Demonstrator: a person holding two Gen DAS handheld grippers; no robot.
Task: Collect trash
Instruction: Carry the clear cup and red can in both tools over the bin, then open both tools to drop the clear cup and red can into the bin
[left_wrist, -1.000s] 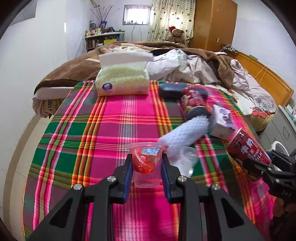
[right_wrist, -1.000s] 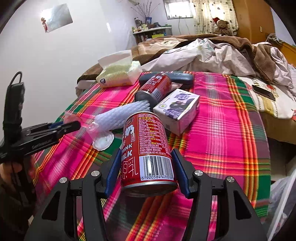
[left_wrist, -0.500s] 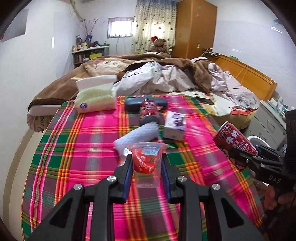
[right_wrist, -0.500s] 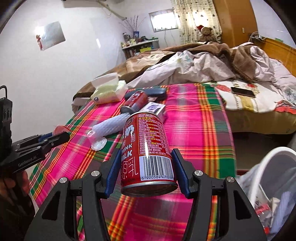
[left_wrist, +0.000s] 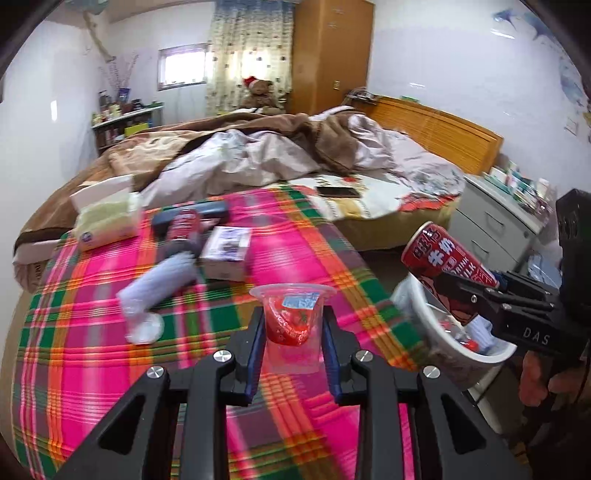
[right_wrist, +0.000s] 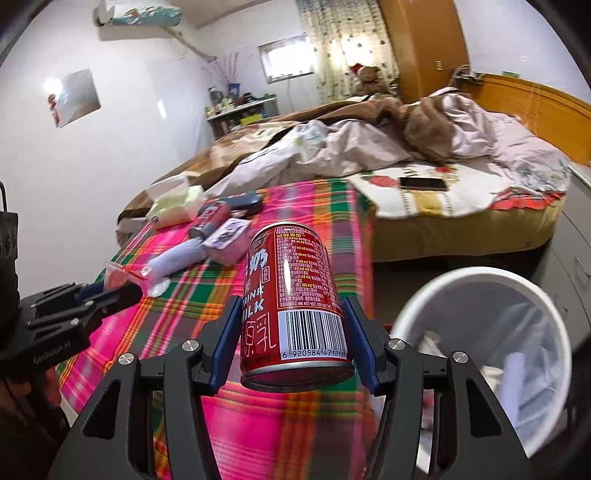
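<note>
My left gripper is shut on a clear plastic cup with a red label, held above the plaid cloth. My right gripper is shut on a red milk can, held upright above the cloth's right edge, beside a white trash bin. In the left wrist view the can hangs over the bin. On the cloth lie another red can, a white foam sleeve, a clear lid and a small box.
A tissue pack and a dark case lie at the far end of the plaid table. A bed with rumpled blankets and a phone stands behind. Grey drawers stand beside the bin.
Both grippers have drawn back and swung right with their loads. The trash bin has come into view, and the red can now hangs beside and over it.
</note>
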